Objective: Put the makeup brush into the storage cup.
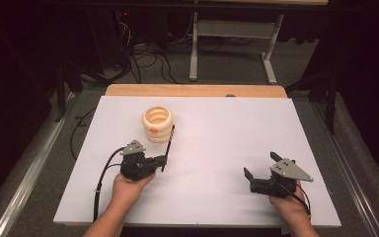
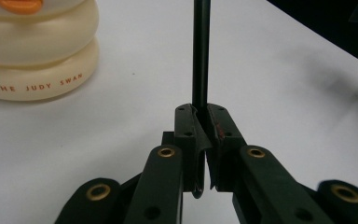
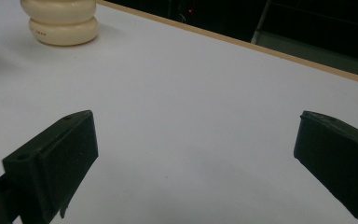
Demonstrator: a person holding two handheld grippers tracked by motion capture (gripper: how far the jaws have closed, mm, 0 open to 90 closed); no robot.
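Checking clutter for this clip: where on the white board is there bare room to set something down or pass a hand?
Most of the white board is bare: the wide middle between the left gripper and right gripper, and the far right half. The only crowded spot is far left, where the cream ringed holder stands beside the thin black stick.

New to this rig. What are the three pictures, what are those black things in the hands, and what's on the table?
No robot here: a person holds a hand-operated two-jaw gripper in each hand. The high view looks down on the white table from above the person's side. The other two come from cameras riding on the grippers, looking along their own black jaws. The left gripper is shut on a thin black rod that points toward the cream ringed cup, which has an orange mark and stands upright just beside the rod. The right gripper is open with nothing between its jaws, resting low over bare table.
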